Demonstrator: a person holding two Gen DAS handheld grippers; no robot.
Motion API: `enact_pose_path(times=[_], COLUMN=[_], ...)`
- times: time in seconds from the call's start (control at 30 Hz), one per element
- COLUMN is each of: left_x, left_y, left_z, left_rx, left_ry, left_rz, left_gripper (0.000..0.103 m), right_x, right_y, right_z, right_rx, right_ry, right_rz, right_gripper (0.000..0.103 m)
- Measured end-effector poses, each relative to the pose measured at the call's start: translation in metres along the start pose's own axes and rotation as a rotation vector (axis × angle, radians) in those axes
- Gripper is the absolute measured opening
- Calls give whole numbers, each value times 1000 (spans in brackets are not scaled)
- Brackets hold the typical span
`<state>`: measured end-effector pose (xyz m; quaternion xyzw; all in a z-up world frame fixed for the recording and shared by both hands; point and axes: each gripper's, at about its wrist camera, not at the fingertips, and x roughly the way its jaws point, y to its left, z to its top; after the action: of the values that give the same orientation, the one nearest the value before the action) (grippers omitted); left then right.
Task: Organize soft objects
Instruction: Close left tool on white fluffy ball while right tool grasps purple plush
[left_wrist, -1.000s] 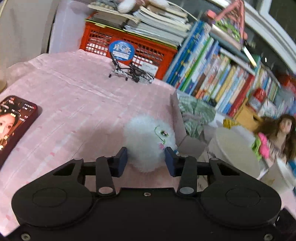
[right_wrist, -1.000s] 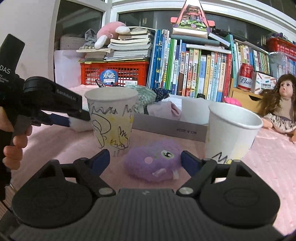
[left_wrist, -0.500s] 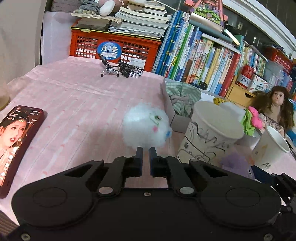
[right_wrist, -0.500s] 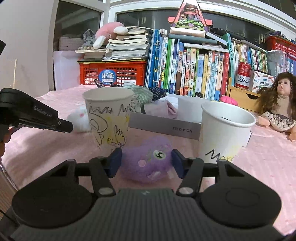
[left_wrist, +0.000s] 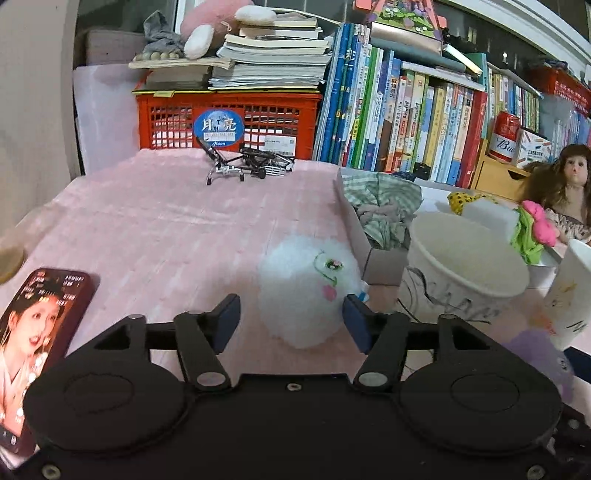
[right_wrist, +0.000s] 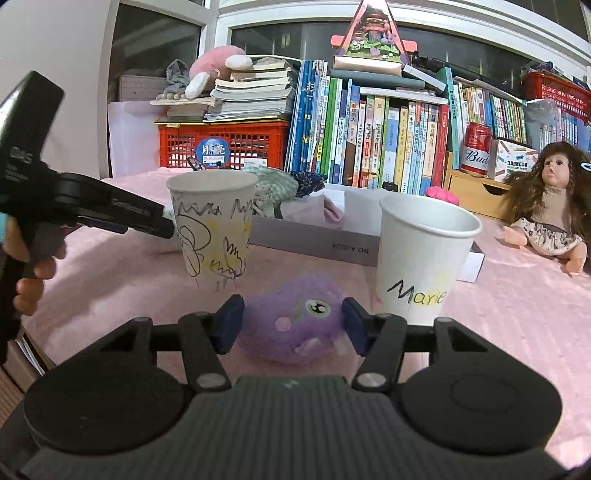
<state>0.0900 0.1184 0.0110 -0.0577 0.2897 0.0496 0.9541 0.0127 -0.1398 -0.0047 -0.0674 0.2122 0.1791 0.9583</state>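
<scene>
Pink tablecloth (left_wrist: 155, 236): opening left gripper (left_wrist: 291, 323) around white pompom (left_wrist: 306, 291), untouched.

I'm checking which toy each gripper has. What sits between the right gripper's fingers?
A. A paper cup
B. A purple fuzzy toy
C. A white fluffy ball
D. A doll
B: the right gripper has the purple fuzzy toy between its blue pads, in front of the two paper cups.

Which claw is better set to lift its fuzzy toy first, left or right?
Probably right: the right claw has both pads pressed on the purple toy. The left claw is opening, with a gap beside the white toy.
</scene>
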Motion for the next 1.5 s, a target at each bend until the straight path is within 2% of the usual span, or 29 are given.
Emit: enact_pose_path(times=[0.27, 0.33, 0.4, 0.5, 0.87, 1.07, 1.13, 1.17, 1.2, 1.23, 1.27, 1.3, 1.37, 1.5], left_x=[15, 16, 18, 17, -18, -52, -62, -68, -72, -75, -77, -77, -76, -66], left_y=[2, 5, 8, 9, 11, 17, 17, 17, 15, 12, 9, 7, 1, -8], left_z=[4, 4, 3, 3, -12, -33, -37, -38, -40, -41, -42, -43, -44, -45], left_rx=[-33, -54, -90, -112, -83, -39, -10, 3, 16, 31, 51, 63, 79, 101], left_ry=[11, 18, 29, 30, 28, 87, 100, 96, 85, 68, 46, 30, 14, -13], left_rz=[-54, -81, -115, -120, -120, -184, -209, -208, -195, -177, -156, -137, -100, -73], left_gripper=[66, 61, 49, 45, 44, 44, 46, 47, 52, 59, 73, 82, 83, 89], right_x=[3, 3, 3, 4, 0, -18, -26, -29, -31, -31, -30, -29, -24, -12], right_y=[2, 2, 2, 2, -1, -7, -8, -7, -7, -7, -6, -6, -6, -4], right_z=[1, 1, 1, 3, 1, -3, -4, -5, -5, -5, -6, -6, -6, -5], right_rx=[-15, -15, -18, -22, 0, 4, -4, -14, -29, -40, -47, -50, -43, -28], right_ry=[-2, -2, -2, -1, 6, 10, 2, -5, -8, -11, -13, -12, -5, -4], right_rz=[-4, -4, -4, -6, 6, 10, -5, -18, -27, -32, -39, -40, -34, -25], right_gripper=[63, 63, 63, 63, 63, 63, 63, 74, 79, 82, 85, 86, 88, 93])
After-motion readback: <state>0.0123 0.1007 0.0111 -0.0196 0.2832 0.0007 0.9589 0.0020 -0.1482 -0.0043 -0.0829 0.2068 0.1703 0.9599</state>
